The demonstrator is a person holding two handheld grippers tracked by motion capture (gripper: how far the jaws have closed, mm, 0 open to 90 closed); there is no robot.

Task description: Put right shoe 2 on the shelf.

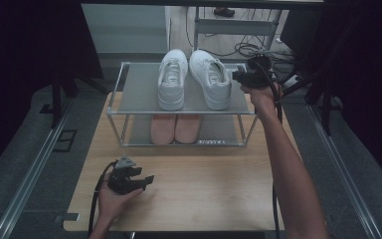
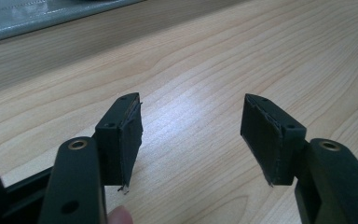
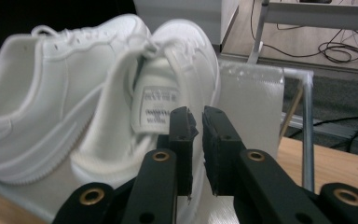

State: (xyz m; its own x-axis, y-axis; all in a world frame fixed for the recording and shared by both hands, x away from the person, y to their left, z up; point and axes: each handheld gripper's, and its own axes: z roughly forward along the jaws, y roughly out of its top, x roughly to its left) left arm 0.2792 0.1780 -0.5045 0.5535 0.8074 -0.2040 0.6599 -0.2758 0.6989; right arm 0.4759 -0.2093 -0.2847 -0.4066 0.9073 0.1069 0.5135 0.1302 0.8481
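Note:
A pair of white sneakers stands on the top shelf of a metal rack [image 1: 129, 102]: the left shoe [image 1: 172, 79] and the right shoe [image 1: 210, 78]. My right gripper [image 1: 239, 75] hovers at the rack's back right, just beside the right shoe [image 3: 168, 93]. Its jaws [image 3: 199, 126] are almost together with nothing between them. A pink pair [image 1: 175, 128] sits on the lower shelf. My left gripper [image 1: 147, 179] rests low over the wooden table [image 1: 204, 189] at the front left, its jaws [image 2: 191, 135] wide apart and empty.
The rack stands at the far half of the table, its posts and rails [image 3: 307, 130] framing the shelves. Cables [image 1: 248, 49] lie on the floor behind it. Dark curtains hang on both sides. Bare wood lies in front of the rack.

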